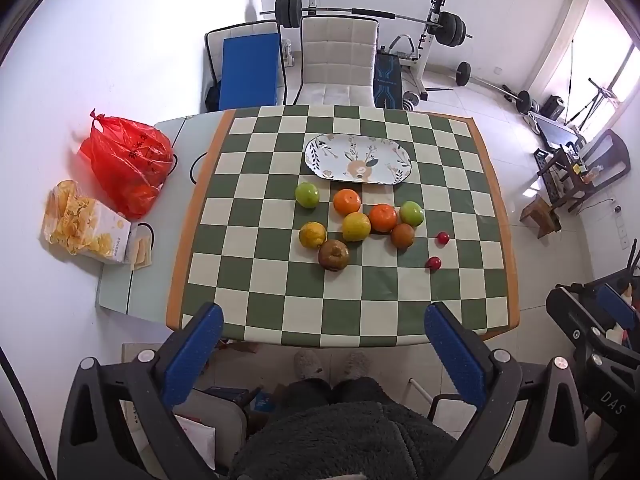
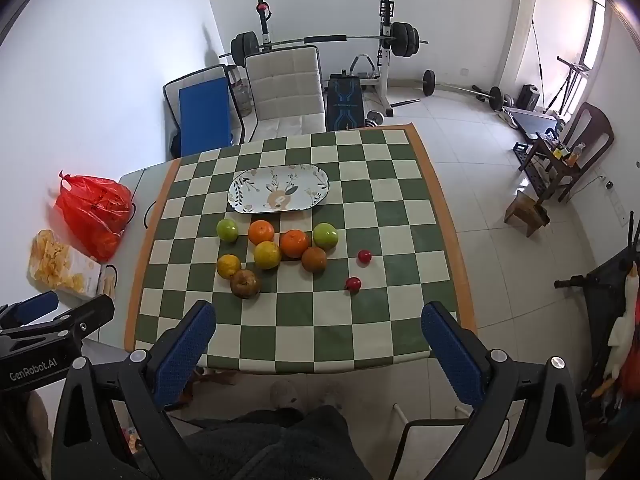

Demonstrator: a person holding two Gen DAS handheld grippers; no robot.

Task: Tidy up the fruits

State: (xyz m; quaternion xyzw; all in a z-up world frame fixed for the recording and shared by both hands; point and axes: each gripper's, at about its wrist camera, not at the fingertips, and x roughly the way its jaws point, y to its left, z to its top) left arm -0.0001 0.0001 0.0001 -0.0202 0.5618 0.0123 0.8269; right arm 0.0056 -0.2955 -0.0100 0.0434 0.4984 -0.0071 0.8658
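Observation:
Several fruits lie loose on the green-and-cream checked tablecloth (image 1: 280, 288): two green apples (image 1: 307, 195) (image 1: 412, 213), oranges (image 1: 347, 202), a yellow citrus (image 1: 356, 227), a brown pear (image 1: 333, 255) and two small red fruits (image 1: 443, 238) (image 1: 433, 263). Behind them sits an oval flower-patterned plate (image 1: 360, 158) with nothing on it. My left gripper (image 1: 326, 320) hangs open above the table's near edge, well short of the fruit. My right gripper (image 2: 318, 320) is also open and holds nothing; the same fruit cluster (image 2: 276, 254) and plate (image 2: 279, 189) lie ahead of it.
A red plastic bag (image 1: 126, 160) and a bag of chips (image 1: 80, 224) rest on the table's bare left part. A padded chair (image 1: 338, 60) stands behind the table, with a weight bench (image 1: 424, 40) beyond. A person's legs (image 1: 332, 420) are below me.

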